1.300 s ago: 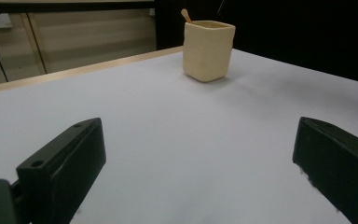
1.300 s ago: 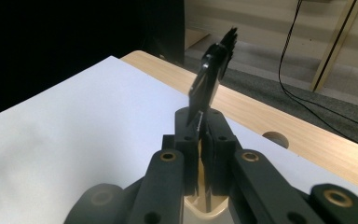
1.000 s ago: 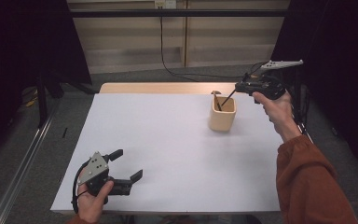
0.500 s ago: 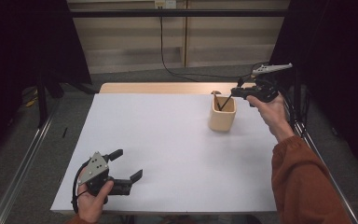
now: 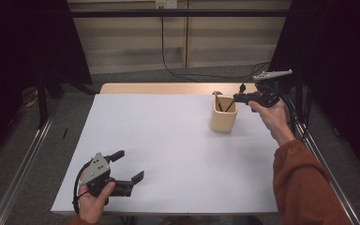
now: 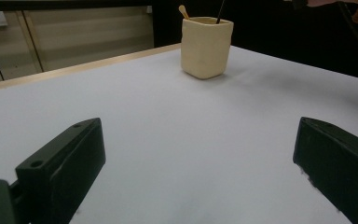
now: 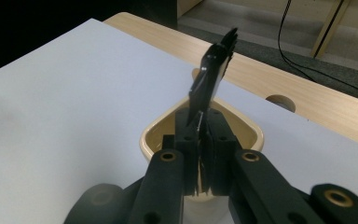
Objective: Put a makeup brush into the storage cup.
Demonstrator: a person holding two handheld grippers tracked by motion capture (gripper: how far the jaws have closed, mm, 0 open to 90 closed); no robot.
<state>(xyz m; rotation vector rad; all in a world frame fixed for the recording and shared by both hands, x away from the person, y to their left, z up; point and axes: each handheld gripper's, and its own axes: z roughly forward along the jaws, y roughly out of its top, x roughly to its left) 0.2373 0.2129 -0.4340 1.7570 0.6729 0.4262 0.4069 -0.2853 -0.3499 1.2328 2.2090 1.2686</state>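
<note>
Right gripper view, tongs (image 7: 204,154) gripping black utensil (image 7: 212,79) (over cup (image 7: 156,135))

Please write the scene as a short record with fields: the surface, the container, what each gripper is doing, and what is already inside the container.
surface: white table
container: cream cup, upright, far right part of the table
in cup: light wooden utensil, leaning
right gripper: shut on black utensil, held over the cup, its lower end inside the cup
left gripper: open, nothing between its jaws, near front left edge of the table
</note>
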